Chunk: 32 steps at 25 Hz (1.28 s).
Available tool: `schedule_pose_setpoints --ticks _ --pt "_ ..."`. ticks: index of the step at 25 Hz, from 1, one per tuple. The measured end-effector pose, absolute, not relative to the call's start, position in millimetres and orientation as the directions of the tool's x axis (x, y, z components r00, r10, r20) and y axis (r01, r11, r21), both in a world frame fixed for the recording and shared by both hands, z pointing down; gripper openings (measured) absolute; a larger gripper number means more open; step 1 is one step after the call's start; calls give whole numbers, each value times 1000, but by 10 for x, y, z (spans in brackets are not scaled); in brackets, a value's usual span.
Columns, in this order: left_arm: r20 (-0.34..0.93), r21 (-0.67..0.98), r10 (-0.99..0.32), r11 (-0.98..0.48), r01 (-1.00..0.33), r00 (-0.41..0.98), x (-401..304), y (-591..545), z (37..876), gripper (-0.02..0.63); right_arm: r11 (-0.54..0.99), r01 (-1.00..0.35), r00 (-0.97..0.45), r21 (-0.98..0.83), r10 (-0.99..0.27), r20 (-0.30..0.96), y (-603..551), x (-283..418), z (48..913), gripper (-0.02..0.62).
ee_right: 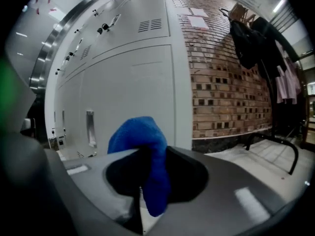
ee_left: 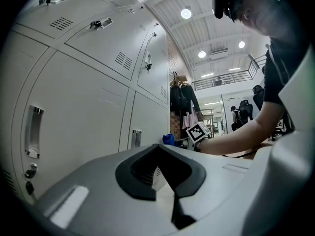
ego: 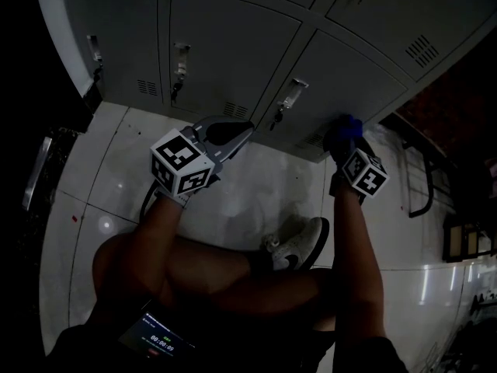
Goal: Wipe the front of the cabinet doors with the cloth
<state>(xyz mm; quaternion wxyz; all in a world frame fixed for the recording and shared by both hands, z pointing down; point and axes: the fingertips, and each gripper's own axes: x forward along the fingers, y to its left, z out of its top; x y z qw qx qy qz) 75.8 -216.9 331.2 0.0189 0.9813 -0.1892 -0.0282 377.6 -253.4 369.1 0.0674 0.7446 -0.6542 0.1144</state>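
Observation:
A blue cloth (ee_right: 142, 156) is pinched in my right gripper (ee_right: 140, 181), whose jaws are shut on it. In the head view that cloth (ego: 345, 130) presses at the bottom of a grey cabinet door (ego: 349, 76), with the right gripper (ego: 348, 148) just below it. The cloth (ee_left: 169, 139) also shows far off in the left gripper view. My left gripper (ego: 233, 134) hangs apart from the doors, over the floor. Its jaws are shut with nothing between them (ee_left: 167, 181). A lower door (ee_left: 83, 122) with a recessed handle (ee_left: 33, 132) faces it.
Grey locker doors (ego: 225, 45) with handles and vents run along the wall. A brick wall (ee_right: 226, 73) and a coat rack (ee_right: 256, 38) stand to the right. The person's legs and a white shoe (ego: 299, 247) rest on the glossy floor (ego: 256, 193).

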Motion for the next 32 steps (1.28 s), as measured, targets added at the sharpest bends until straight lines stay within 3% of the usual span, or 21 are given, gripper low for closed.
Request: schedule_pose_setpoints --ticks 9,16,22,32 --pt "-86 63 -375 -927 -370 923 735 -2147 3213 0 124 -992 -111 26 -948 297 -3023 2483 4109 78" --pt "-103 70 -362 -932 -357 926 737 -2139 3199 0 143 -990 -133 6 -935 329 -3208 2292 4260 78" --pt "-92 65 -365 -931 -361 926 731 -2146 3228 0 94 -996 -88 -1 -932 351 -3126 2594 4288 78" --pt "-68 54 -357 -934 -354 932 777 -2125 3280 2 -232 -972 208 -19 -902 377 -2634 4087 4305 78"
